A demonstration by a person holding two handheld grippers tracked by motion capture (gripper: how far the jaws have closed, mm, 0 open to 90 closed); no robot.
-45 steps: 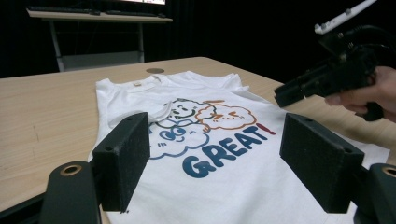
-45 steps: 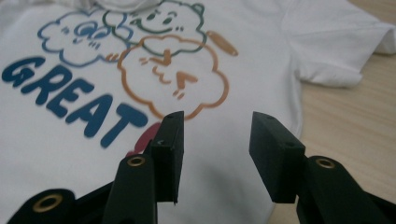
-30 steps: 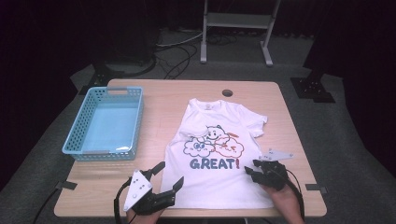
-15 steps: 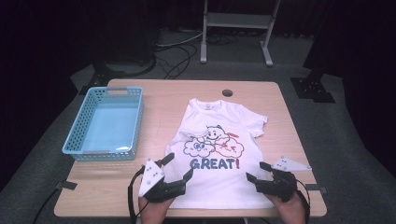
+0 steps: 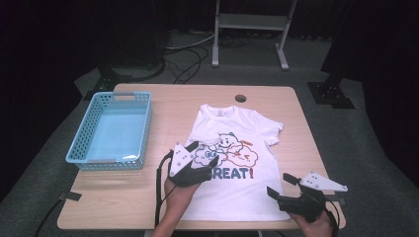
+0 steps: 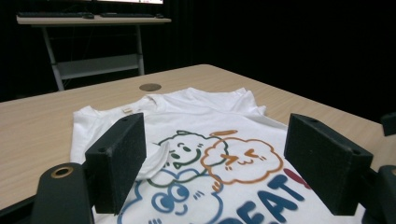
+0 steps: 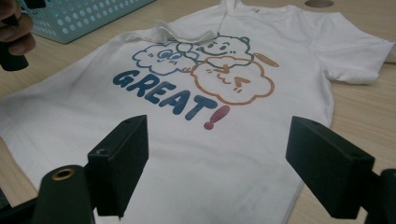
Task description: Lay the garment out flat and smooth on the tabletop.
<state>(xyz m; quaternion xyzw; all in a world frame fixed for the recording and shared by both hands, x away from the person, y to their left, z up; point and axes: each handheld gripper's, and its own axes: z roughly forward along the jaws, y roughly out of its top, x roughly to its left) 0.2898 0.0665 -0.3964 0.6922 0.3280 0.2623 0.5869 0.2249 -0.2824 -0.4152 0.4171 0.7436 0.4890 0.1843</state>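
White T-shirt (image 5: 236, 163) flat on bench (image 5: 173, 103), collar pointing away lengthwise, left sleeve now folded in, left claw (image 5: 197, 150) open above print, right claw (image 5: 279, 186) just opened, empty, drawn back off hem

Bare worktop (image 5: 178, 106) opens ahead of me between the blue basket (image 5: 111, 129) and the T-shirt (image 5: 237, 163), an easy lane. The basket's raised walls block the far left. My left gripper (image 5: 197, 153) hangs over the shirt's left sleeve, jaws apart with nothing between them. My right gripper (image 5: 281, 190) sits at the near right corner, jaws just opened and free. Right of the shirt, a wooden strip stays passable.
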